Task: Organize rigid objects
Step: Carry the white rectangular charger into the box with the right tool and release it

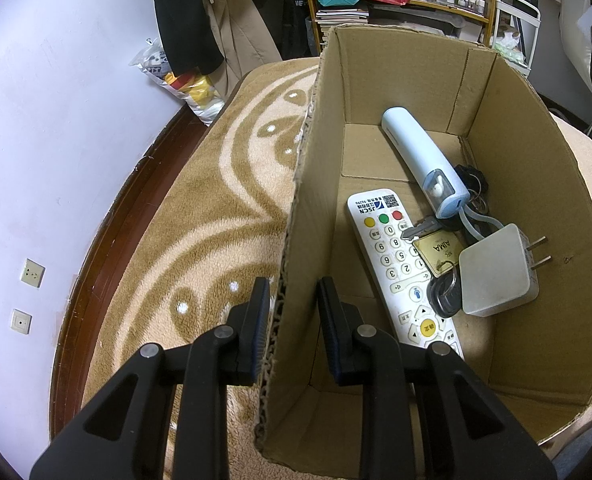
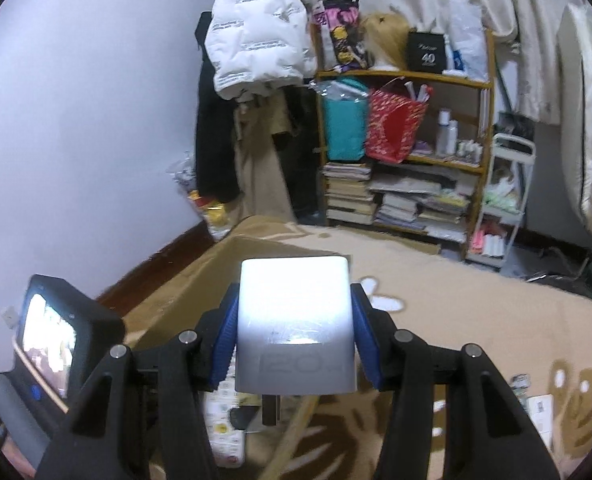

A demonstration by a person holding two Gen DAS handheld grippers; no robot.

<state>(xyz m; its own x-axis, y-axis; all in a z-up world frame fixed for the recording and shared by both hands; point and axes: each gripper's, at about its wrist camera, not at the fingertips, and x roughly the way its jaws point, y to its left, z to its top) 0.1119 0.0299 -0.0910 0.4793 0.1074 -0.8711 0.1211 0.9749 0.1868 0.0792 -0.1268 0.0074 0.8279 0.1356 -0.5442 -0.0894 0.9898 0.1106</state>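
Left tool [image 1: 292, 320] straddles the near-left wall of the box [image 1: 536, 184], one finger outside, one inside, spread with a gap on the inner side; outer pad looks against the cardboard. Likely there to steady the box for loading.

In the box, on its floor: remote [image 1: 396, 268], long axis running near-to-far, top end toward the far wall. Blue tube [image 1: 420, 156] lies diagonally, cap end toward the near right, resting over the keys [image 1: 440, 248]. White charger [image 1: 496, 276] sits at the right, touching the keys, prongs pointing at the right wall.

Right tool [image 2: 295, 330] is pinching a grey-white adapter [image 2: 295, 320] by its two side faces, held above the box rim [image 2: 184, 300], so probably about to drop it in. Adapter's flat face is up toward the camera; a dark stub under it points down. Long axis runs forward along the fingers, as far as I can tell.

Box sits on a patterned blanket [image 1: 200, 216].
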